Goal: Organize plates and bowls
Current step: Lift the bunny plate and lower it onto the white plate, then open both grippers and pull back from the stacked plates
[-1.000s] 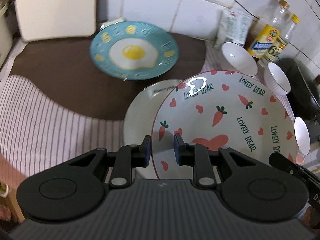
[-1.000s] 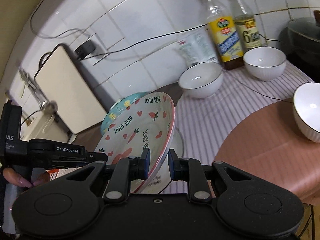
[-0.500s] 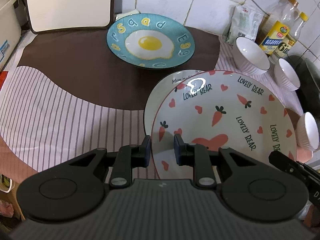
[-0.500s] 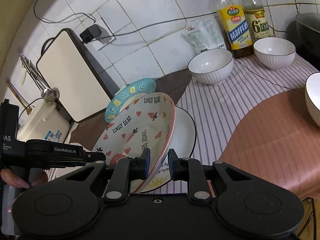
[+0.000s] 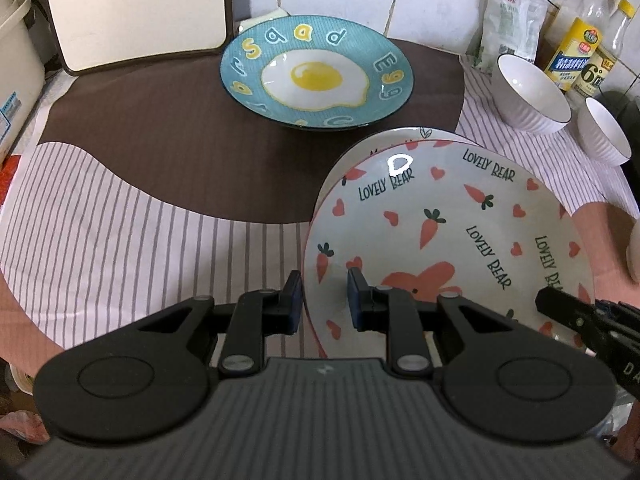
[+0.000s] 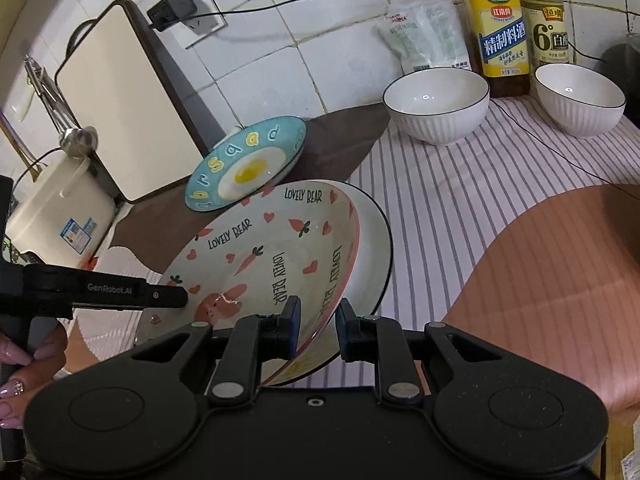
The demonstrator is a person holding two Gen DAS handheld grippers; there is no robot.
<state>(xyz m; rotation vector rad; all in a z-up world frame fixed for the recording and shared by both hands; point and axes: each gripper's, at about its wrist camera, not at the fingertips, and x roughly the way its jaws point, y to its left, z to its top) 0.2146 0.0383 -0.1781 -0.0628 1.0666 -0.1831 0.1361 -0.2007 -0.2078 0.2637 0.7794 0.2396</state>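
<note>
Striped tablecloth (image 5: 120, 216) under white ceramic carrot plate reading "LOVELY BEAR" (image 5: 440, 232), rims pinched by left gripper (image 5: 324, 300) and right gripper (image 6: 318, 322), tilted above white black-rimmed plate (image 6: 376, 248); free cloth leftward.

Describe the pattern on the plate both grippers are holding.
Held plate: white, with coral carrots, hearts, a bunny and repeated "LOVELY BEAR" lettering. Clearest in the left wrist view.

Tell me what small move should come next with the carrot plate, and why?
Probably lower it a little more, then open. Both the left gripper and the right gripper clamp the carrot plate by its rim, tilted just above the white plate on the striped cloth.
</note>
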